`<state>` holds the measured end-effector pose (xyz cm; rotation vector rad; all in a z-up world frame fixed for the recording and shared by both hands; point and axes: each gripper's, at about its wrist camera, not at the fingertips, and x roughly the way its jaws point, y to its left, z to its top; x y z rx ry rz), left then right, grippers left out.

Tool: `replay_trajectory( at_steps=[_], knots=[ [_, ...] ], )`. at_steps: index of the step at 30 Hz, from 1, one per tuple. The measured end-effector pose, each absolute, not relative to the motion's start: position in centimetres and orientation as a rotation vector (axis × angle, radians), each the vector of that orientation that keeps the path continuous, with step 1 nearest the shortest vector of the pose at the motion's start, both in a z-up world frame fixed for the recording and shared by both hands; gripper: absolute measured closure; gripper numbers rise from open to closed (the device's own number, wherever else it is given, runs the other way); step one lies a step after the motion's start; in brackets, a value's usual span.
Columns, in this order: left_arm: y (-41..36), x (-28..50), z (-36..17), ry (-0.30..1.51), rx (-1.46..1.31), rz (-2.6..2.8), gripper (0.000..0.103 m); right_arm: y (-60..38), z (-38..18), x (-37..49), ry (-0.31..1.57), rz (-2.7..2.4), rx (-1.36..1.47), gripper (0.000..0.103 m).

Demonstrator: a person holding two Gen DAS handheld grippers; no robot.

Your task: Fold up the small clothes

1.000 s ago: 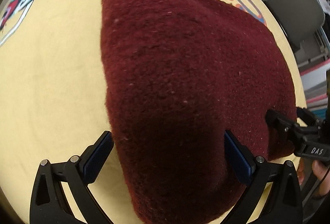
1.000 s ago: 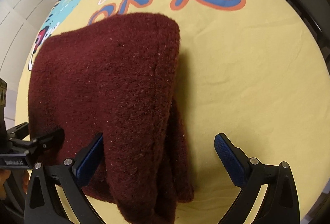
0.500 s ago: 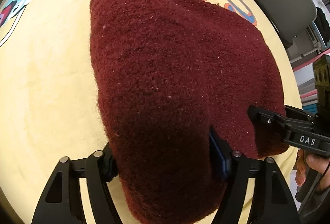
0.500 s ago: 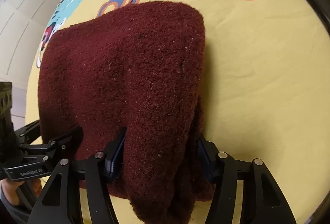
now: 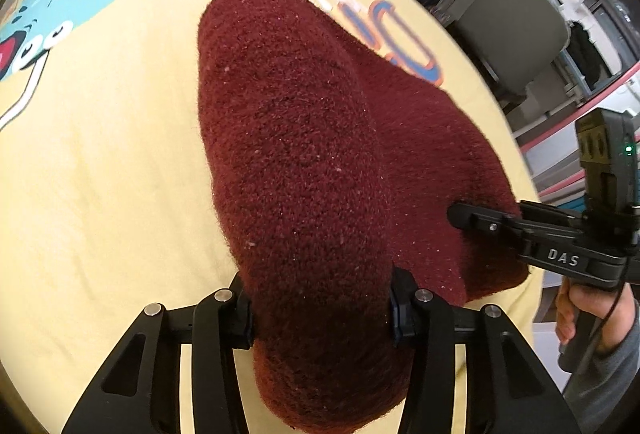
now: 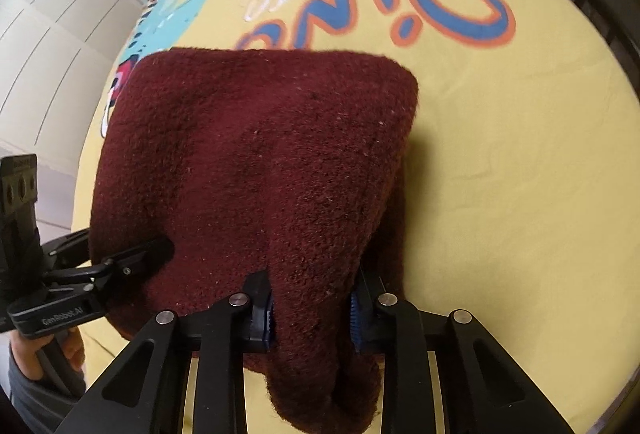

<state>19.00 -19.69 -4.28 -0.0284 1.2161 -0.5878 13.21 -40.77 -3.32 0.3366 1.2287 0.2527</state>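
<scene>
A dark red fleece garment fills mid-frame on the yellow printed sheet. The left claw and right claw, jaws just closing, each pinch a bunched near edge at bottom centre.

We see a dark maroon fleecy garment, folded into a thick bundle. Its near edge is bunched between the pads of the left gripper and the right gripper, while its far part spreads ahead of both.
</scene>
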Motion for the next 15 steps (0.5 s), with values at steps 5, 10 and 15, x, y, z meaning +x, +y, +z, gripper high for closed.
replay_trajectory(
  at_steps=[5,10,15],
  knots=[
    [-18.1,18.7,-2.1,1.167,-0.033,-0.590,0.062,-40.0,-1.0,12.5,1.183,0.281,0.333,0.076],
    [-15.8,17.9,-1.4,1.134,-0.046,-0.566,0.062,-37.3,0.5,12.5,1.156,0.325,0.322,0.076],
    [-13.0,16.9,-2.1,1.137,-0.063,-0.525,0.062,-32.8,0.4,13.1,1.157,0.364,0.296,0.076]
  ],
)
